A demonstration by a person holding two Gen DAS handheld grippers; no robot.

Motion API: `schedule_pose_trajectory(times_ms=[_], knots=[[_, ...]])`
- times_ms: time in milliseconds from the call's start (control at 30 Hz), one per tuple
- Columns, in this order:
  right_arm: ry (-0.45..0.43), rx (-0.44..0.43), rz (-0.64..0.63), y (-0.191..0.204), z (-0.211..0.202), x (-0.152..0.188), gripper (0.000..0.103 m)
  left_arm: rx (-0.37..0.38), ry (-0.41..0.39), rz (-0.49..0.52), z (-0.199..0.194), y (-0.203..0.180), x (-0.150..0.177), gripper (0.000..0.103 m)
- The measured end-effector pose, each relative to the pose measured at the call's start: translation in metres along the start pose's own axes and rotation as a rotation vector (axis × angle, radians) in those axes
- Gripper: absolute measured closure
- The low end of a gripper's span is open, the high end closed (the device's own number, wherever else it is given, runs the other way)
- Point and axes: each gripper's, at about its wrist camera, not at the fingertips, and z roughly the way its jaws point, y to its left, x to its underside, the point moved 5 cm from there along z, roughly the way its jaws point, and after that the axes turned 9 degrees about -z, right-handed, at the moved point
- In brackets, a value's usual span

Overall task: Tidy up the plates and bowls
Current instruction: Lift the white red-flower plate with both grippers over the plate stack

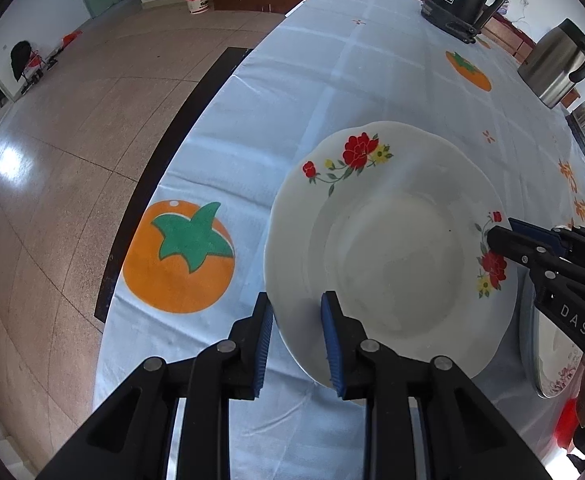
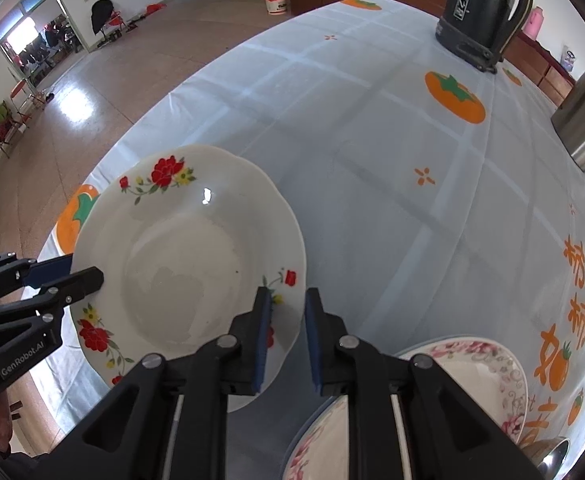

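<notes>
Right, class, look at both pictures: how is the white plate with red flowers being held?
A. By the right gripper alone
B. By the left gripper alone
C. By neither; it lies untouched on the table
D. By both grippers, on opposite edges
D: the left gripper straddles one edge of the plate, and the right gripper straddles the opposite edge.

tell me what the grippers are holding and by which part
Both straddle the rim of the red-flower plate: left gripper at its near edge, right gripper opposite; jaws not visibly clamped.
</notes>
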Motion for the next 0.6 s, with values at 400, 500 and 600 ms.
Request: schedule_pose_trajectory(times_ms=[400,500,600], knots=[[-0.053,0.01,0.006,0.001,-0.039,-0.001,0.086,0.025,-0.042,-0.003,-0.035,-0.006,-0.001,0.076],[-0.061,0.017,0.014,-0.002,-0.045,0.001,0.086,0.032,-0.049,0.006,-0.038,-0.011,0.0,0.076],[-0.066,0.024,0.025,-0.007,-0.052,0.006,0.086,0.041,-0.052,0.02,-0.042,-0.02,0.002,0.076]])
